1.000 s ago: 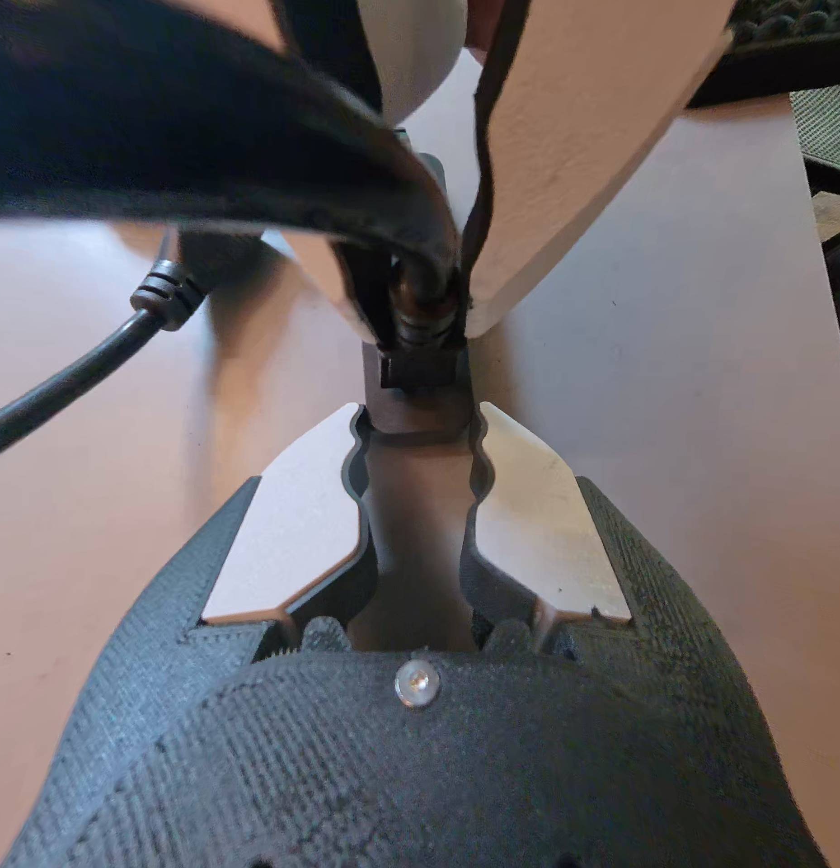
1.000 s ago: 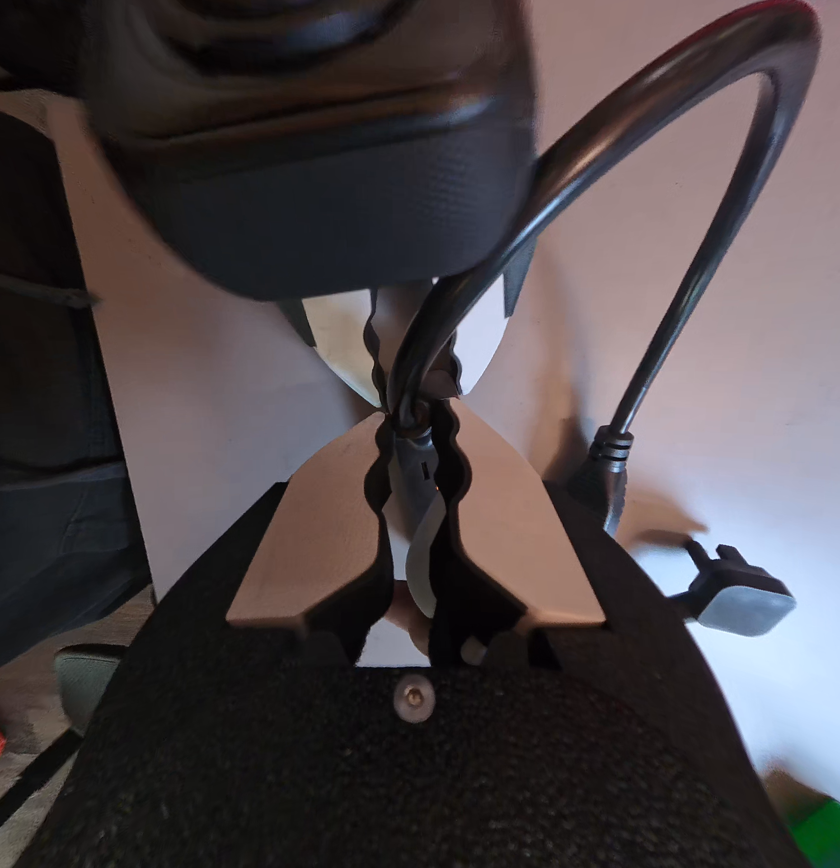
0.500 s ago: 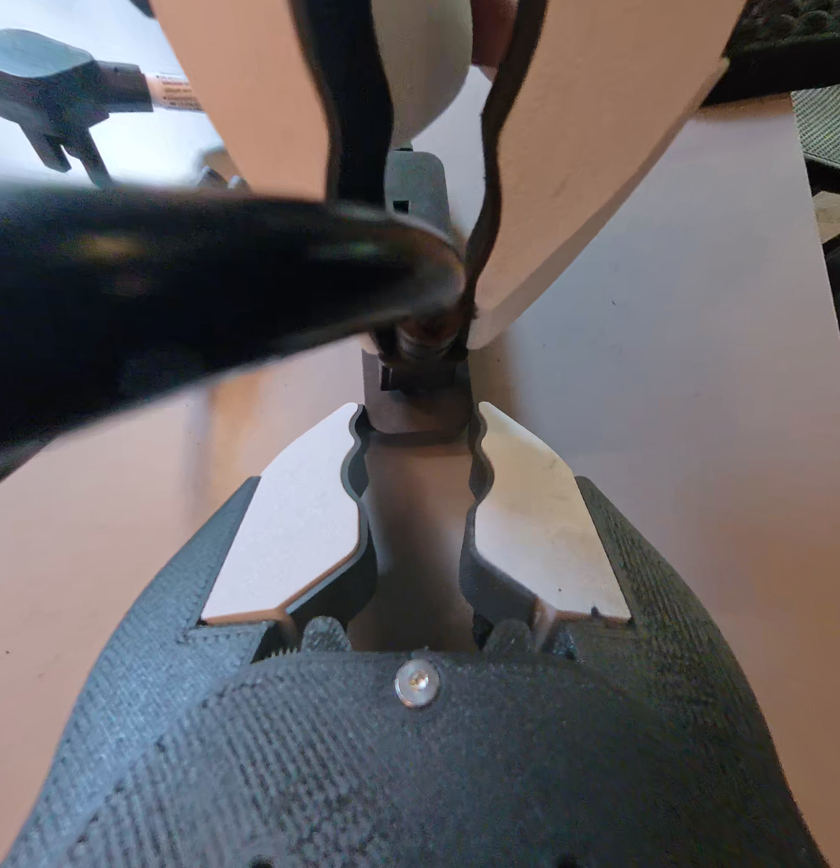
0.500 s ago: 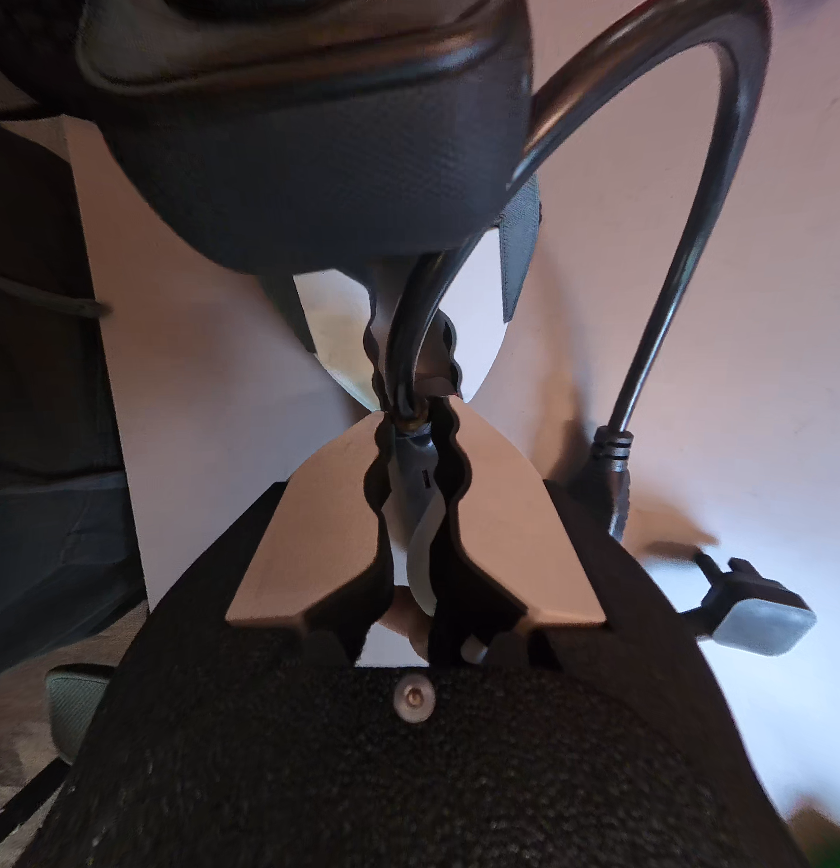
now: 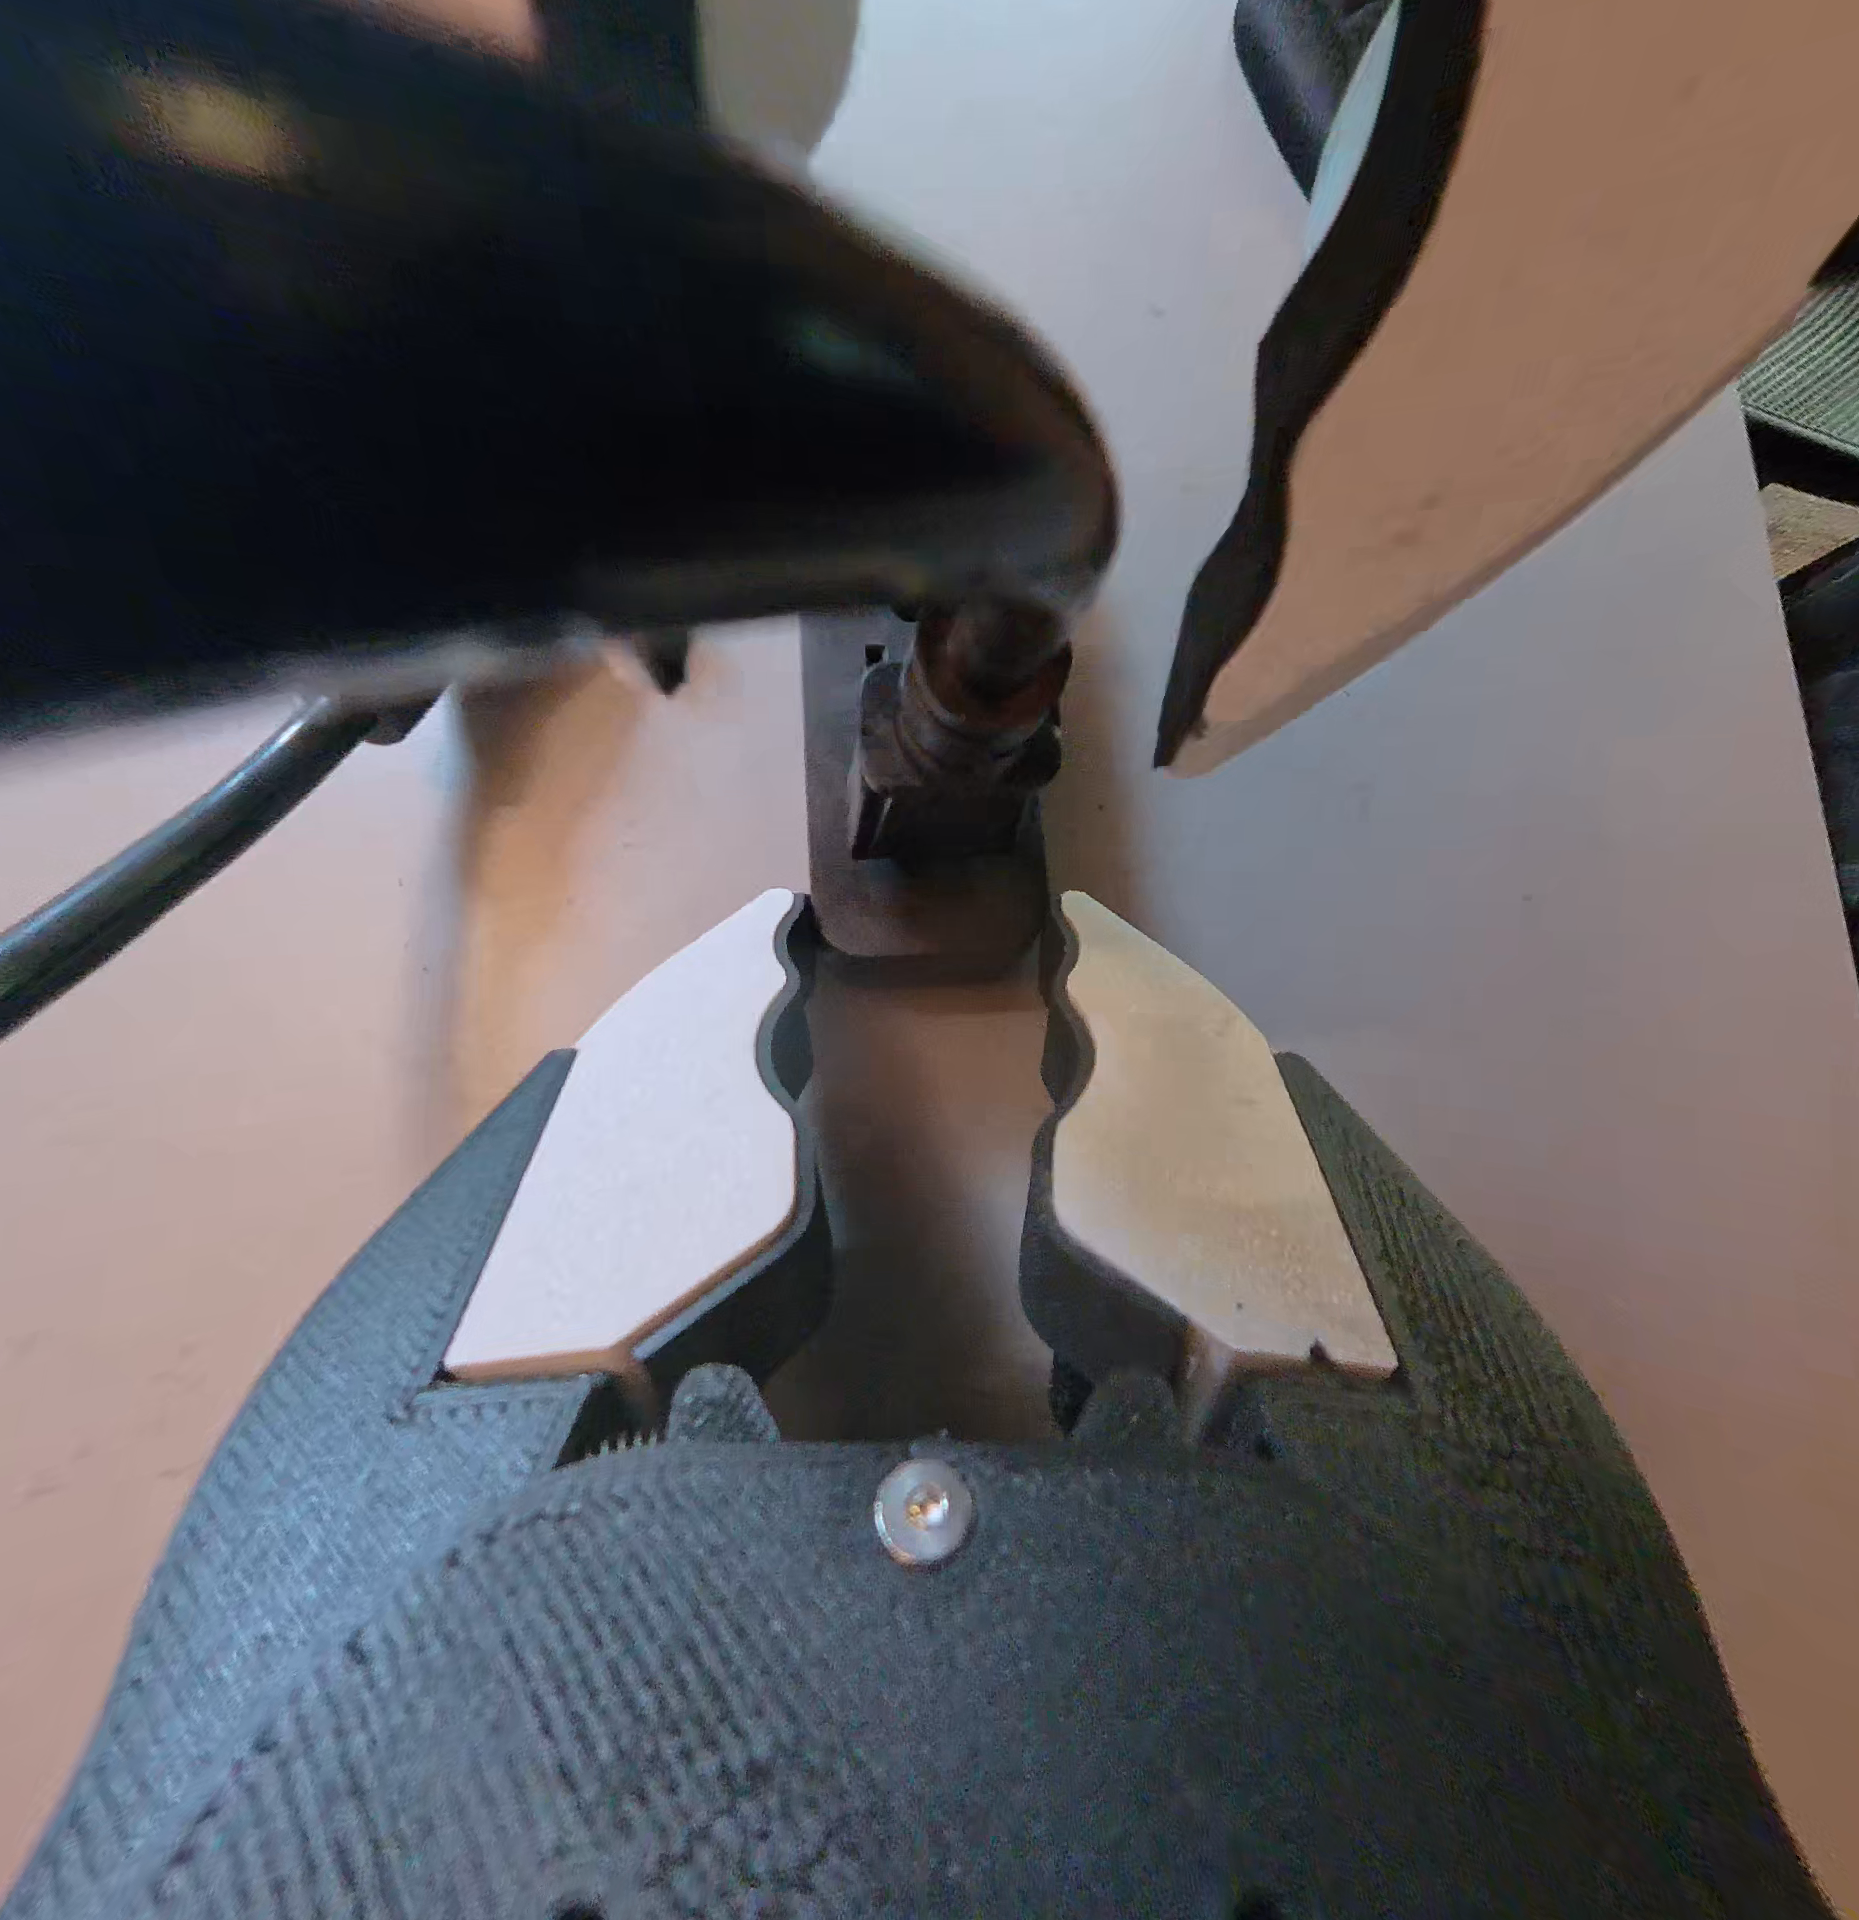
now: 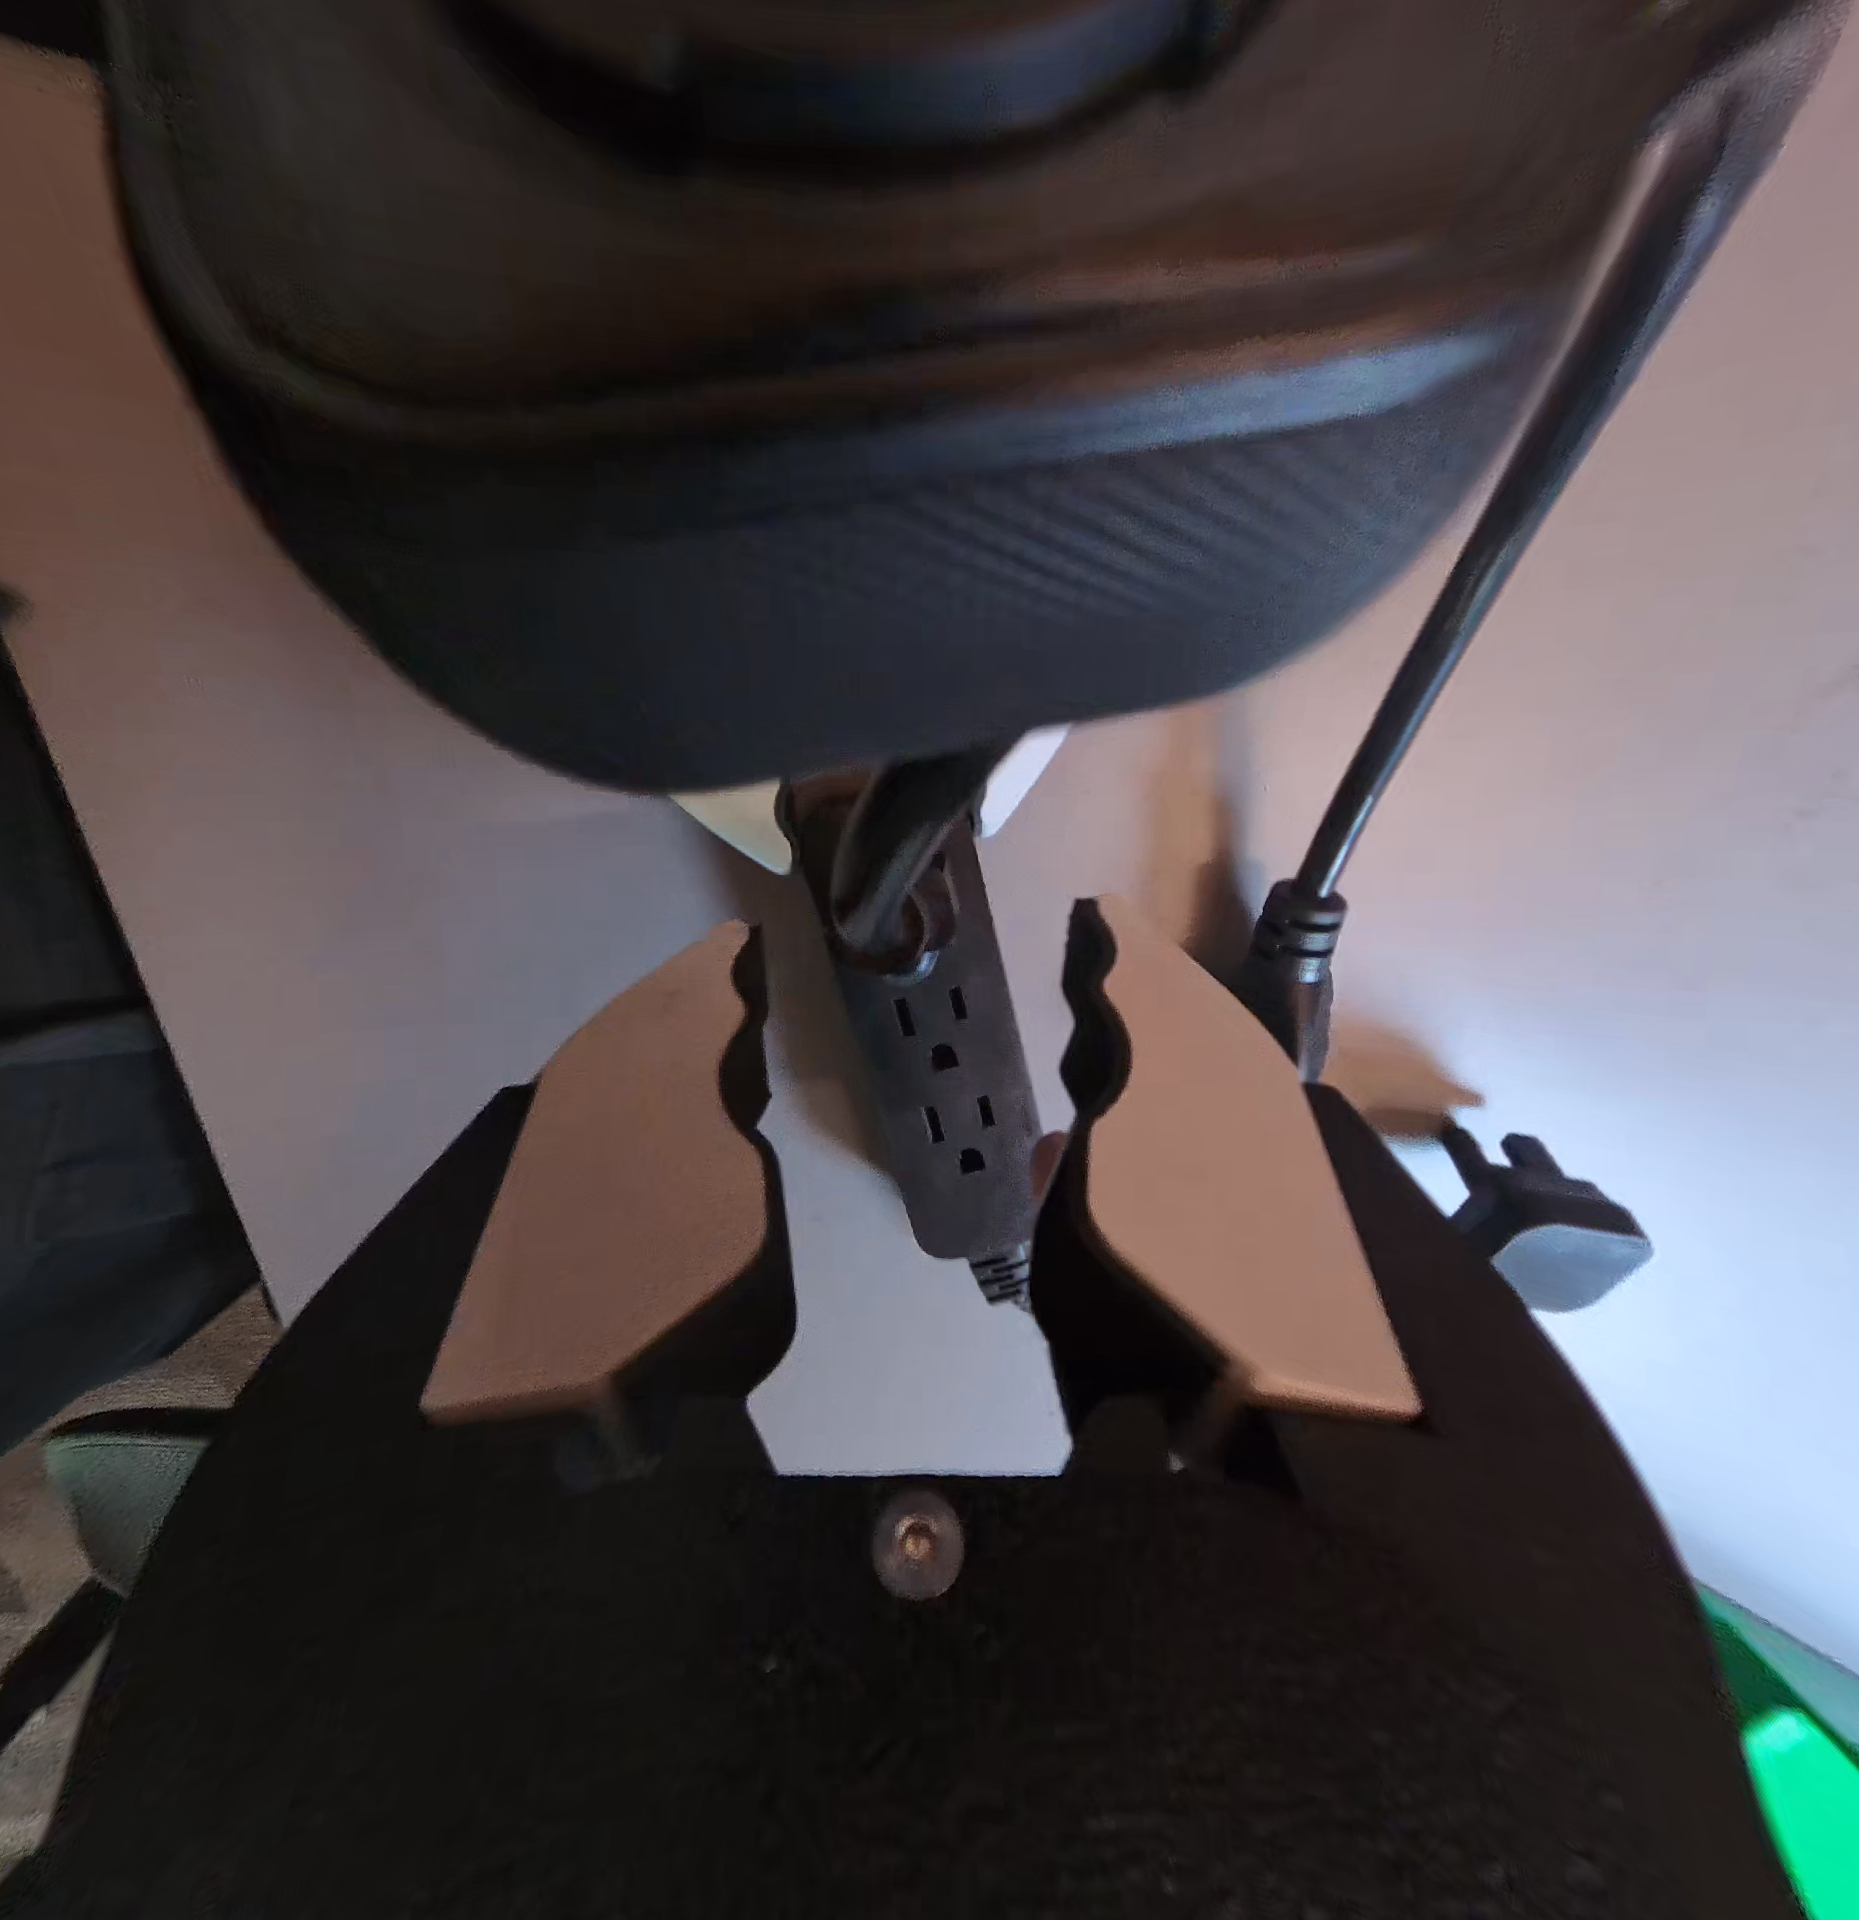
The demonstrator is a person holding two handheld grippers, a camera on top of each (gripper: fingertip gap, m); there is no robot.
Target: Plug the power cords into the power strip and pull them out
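Note:
A dark grey power strip (image 6: 956, 1101) lies on the pale table, with two free outlets showing. A black plug (image 6: 883, 930) sits in its far outlet; it also shows in the left wrist view (image 5: 956, 748). Its thick black cord (image 5: 489, 364) arches up, blurred. My left gripper (image 5: 925, 914) is shut on the end of the power strip (image 5: 831, 748). My right gripper (image 6: 914, 925) is open, with its fingers apart on either side of the strip and touching nothing. One of its fingers (image 5: 1476, 364) shows in the left wrist view.
The left gripper's body (image 6: 800, 468) fills the top of the right wrist view. The cord (image 6: 1476, 520) runs down to a black connector (image 6: 1294, 966). A loose angled plug (image 6: 1548, 1236) lies to the right. The table edge (image 6: 125, 935) is on the left and something green (image 6: 1798, 1766) at the bottom right. From either gripper's tips it is about 15 cm to the loose angled plug (image 6: 1548, 1236).
My right gripper has opened, let go of the plug and drawn back. The plug stays in the strip. My left gripper has kept its hold.

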